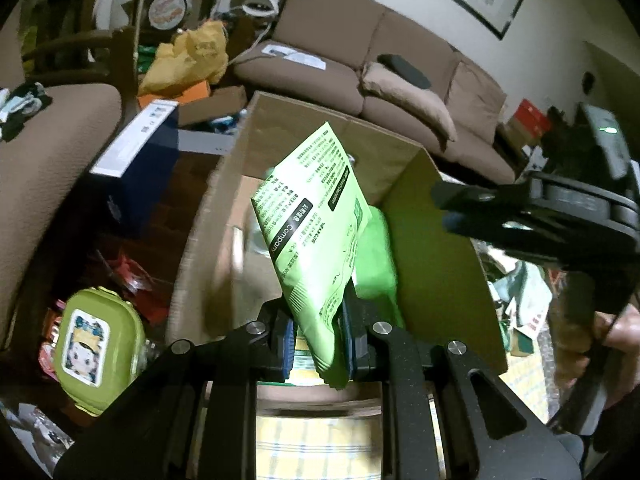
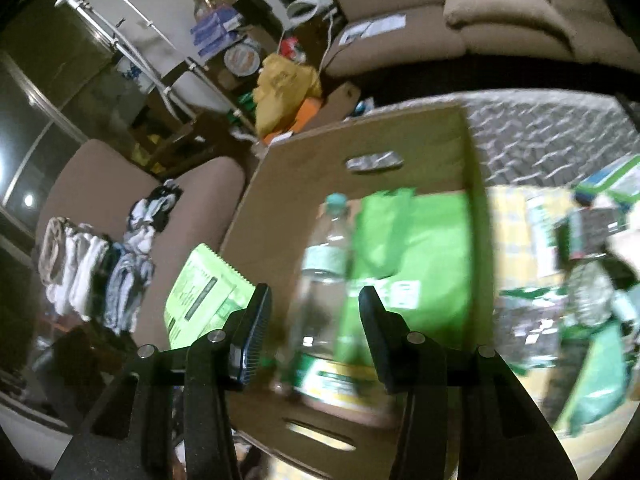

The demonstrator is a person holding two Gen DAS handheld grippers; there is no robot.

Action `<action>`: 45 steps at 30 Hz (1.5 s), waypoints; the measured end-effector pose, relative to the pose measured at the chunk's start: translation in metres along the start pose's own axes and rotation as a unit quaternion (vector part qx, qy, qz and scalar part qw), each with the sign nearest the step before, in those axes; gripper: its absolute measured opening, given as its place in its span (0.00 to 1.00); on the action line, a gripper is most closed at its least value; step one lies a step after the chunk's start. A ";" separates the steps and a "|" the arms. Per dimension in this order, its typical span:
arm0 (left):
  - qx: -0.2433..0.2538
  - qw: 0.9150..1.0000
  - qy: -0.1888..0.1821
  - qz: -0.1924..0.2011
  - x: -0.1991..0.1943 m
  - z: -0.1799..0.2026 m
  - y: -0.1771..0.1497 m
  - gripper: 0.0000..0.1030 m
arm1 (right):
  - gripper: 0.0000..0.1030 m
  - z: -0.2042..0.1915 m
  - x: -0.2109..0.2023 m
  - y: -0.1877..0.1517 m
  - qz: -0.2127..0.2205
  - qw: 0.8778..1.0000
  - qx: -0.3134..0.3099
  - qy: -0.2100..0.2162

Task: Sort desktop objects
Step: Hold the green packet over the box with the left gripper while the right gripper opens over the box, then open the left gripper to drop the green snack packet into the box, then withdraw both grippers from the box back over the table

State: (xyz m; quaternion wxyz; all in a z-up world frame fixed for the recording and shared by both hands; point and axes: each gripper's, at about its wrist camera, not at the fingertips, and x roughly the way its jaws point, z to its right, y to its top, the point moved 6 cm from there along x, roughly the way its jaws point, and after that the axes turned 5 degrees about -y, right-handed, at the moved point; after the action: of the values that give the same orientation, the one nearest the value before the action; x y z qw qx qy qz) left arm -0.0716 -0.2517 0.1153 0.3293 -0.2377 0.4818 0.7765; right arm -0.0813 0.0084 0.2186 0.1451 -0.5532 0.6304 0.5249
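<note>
My left gripper (image 1: 318, 340) is shut on a light green printed packet (image 1: 316, 216) and holds it upright over an open cardboard box (image 1: 440, 264). The packet also shows in the right wrist view (image 2: 204, 296), left of the box (image 2: 272, 184). Inside the box lie a clear plastic bottle (image 2: 324, 264) and a bright green bag (image 2: 416, 252). My right gripper (image 2: 314, 308) is open and empty, above the box's near side. It also shows from the side in the left wrist view (image 1: 452, 208), at the box's right wall.
A green lunch box with a cartoon sticker (image 1: 96, 348) lies left of the cardboard box. A dark blue box (image 1: 136, 160) stands behind it. More packets and bottles (image 2: 592, 304) crowd the table to the right. A brown sofa (image 1: 380, 60) is behind.
</note>
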 end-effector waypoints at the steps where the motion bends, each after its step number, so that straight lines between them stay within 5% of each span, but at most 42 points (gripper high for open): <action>1: -0.002 1.000 -0.003 -0.004 0.005 0.004 -0.001 0.17 | 0.46 0.007 -0.007 0.000 0.004 1.000 -0.003 -0.006; 13: 0.010 0.998 -0.026 -0.057 0.073 0.069 -0.013 0.19 | 0.46 0.078 -0.061 -0.024 0.031 0.997 -0.021 -0.071; 18: 0.003 0.997 -0.015 -0.072 0.086 0.077 -0.016 0.48 | 0.46 0.094 -0.065 -0.037 0.027 0.996 -0.022 -0.081; 27: 0.017 0.999 0.018 -0.047 0.060 0.073 -0.012 0.63 | 0.49 0.105 -0.075 -0.047 0.036 0.993 -0.039 -0.104; 37: 0.056 0.997 0.018 -0.041 0.035 0.099 -0.015 0.79 | 0.76 0.116 -0.093 -0.060 0.044 0.990 -0.045 -0.125; 40: 0.058 0.997 0.010 -0.045 0.031 0.108 -0.019 1.00 | 0.80 0.124 -0.103 -0.064 0.050 0.989 -0.042 -0.133; 45: 0.072 0.996 0.001 -0.048 0.026 0.128 -0.029 1.00 | 0.91 0.142 -0.117 -0.077 0.055 0.985 -0.035 -0.157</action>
State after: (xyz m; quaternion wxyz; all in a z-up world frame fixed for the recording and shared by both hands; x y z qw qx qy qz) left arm -0.0737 -0.1192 0.1345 0.3817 -0.2372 0.5245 0.7231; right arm -0.0316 0.2018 0.2113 0.1941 -0.4335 0.6103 0.6339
